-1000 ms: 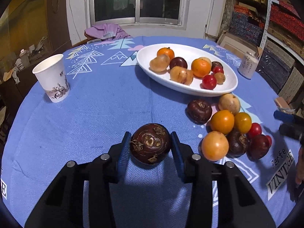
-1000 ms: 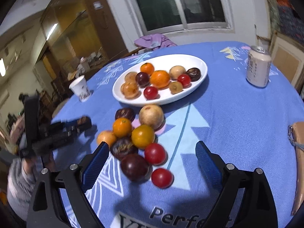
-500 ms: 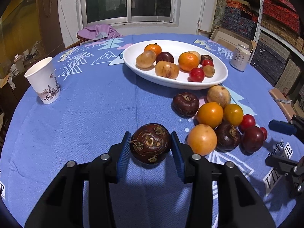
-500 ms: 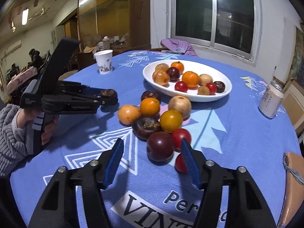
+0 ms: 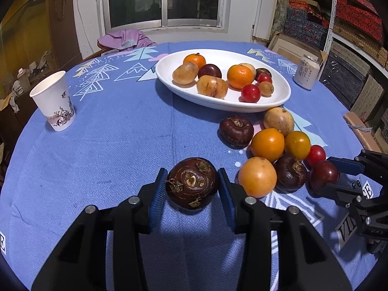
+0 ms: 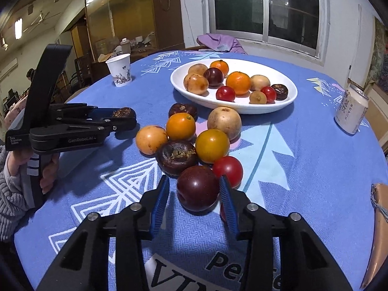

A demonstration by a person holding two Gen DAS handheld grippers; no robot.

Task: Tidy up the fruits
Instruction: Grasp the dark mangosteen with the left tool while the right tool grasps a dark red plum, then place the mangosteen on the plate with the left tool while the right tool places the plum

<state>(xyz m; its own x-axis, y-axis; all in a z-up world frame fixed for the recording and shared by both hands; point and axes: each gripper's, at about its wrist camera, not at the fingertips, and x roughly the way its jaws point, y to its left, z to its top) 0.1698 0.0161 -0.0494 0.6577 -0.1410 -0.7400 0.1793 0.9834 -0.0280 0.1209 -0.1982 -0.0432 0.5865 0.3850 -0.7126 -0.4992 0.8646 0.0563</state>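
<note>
My left gripper (image 5: 192, 186) is shut on a dark brown water chestnut (image 5: 191, 184), held just above the blue tablecloth. My right gripper (image 6: 194, 184) has its jaws closing around a dark red plum (image 6: 197, 189) that rests on the cloth. Its right pad touches the plum and a thin gap shows at the left pad. The plum is the nearest fruit of a loose pile (image 6: 211, 145) of oranges, water chestnuts and red fruits. Behind the pile a white oval plate (image 6: 242, 109) holds several fruits. The left wrist view shows the same plum (image 5: 323, 175) between the right gripper's fingers.
A paper cup (image 5: 54, 101) stands at the left of the round table, and a drink can (image 6: 351, 111) at the right. A brown object (image 6: 378, 218) lies at the table's right edge. A person's hand in a grey sleeve (image 6: 9, 194) holds the left gripper.
The right gripper's jaws went from wide open to nearly closed around the dark red plum, and it moved in towards the pile. The left gripper kept its hold on the water chestnut.
</note>
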